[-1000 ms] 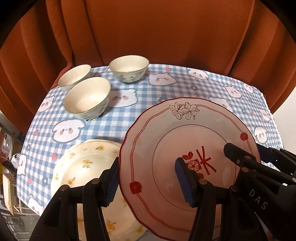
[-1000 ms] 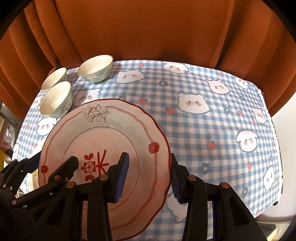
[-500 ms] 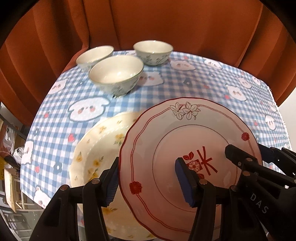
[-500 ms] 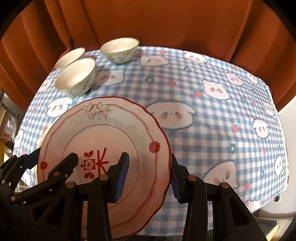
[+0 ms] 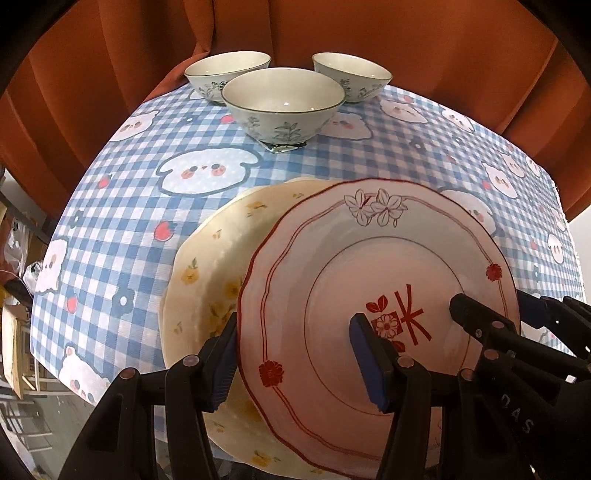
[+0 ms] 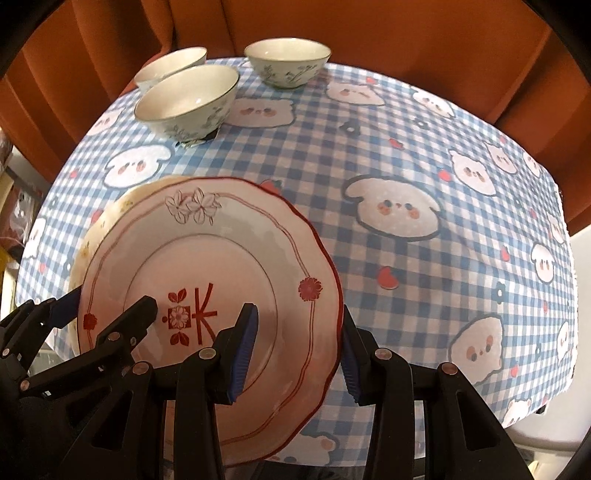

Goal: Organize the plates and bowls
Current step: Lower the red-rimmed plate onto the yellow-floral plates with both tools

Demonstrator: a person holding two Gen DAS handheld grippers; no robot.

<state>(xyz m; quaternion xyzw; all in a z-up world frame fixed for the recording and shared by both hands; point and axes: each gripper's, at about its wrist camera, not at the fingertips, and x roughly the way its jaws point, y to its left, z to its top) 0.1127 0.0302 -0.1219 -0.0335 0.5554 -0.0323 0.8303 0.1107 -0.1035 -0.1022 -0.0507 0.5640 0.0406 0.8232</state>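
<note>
Left wrist view: left gripper (image 5: 301, 354) and right gripper (image 6: 297, 349) each clamp an opposite rim of the red-trimmed plate (image 5: 373, 258), lower centre, above the yellow-flowered plate (image 5: 207, 266). Glazed ceramic: probably rigid, slippery, chip-prone; rim grips suit it.

A blue-and-white checked tablecloth (image 5: 147, 206) printed with cartoon bears covers the bench — rust-orange curtain (image 6: 424, 33) hanging behind.

Red-rimmed plate (image 5: 376, 280) carried lower, now overlapping yellow-flower plate (image 5: 210, 266)
</note>
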